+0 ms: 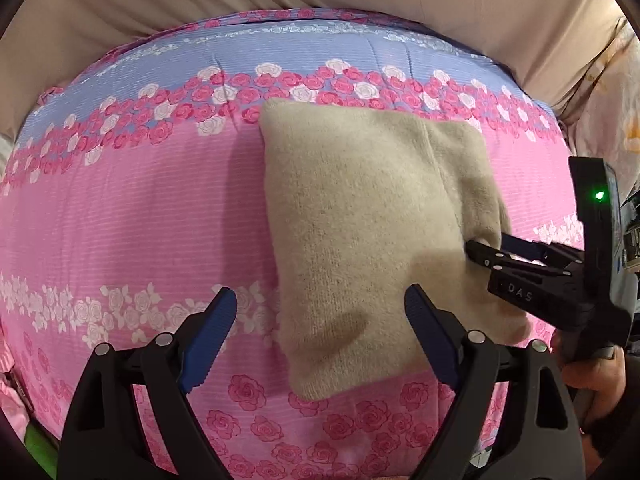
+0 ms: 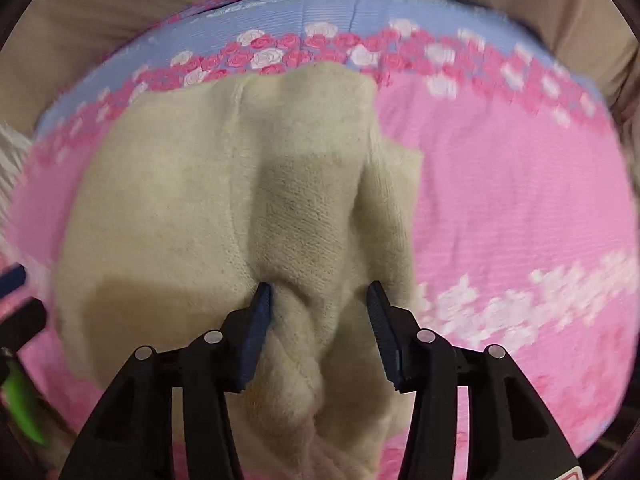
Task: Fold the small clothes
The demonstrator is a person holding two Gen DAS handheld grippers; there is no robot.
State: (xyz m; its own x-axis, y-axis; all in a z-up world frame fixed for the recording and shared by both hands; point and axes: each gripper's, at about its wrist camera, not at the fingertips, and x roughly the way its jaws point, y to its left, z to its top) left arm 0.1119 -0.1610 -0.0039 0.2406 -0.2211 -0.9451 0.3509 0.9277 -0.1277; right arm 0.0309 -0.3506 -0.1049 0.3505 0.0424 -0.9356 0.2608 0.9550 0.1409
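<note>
carefully now, both the left gripper (image 1: 320, 304) and right gripper (image 2: 318, 300) gape over the cream sweater (image 1: 372, 216), so its fold could spring apart.

Left wrist fisheye sits low behind the left gripper (image 1: 320, 312), facing forward over the pink-and-blue rose-printed bedcover (image 1: 140, 200). Right wrist view much closer, nearly filled by the beige fuzzy knit garment (image 2: 192, 184). Both share garment (image 1: 360, 208), bedcover (image 2: 520, 200).

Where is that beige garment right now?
The garment lies folded on the floral bedspread, right of centre in the left view, with the right gripper at its edge.
</note>
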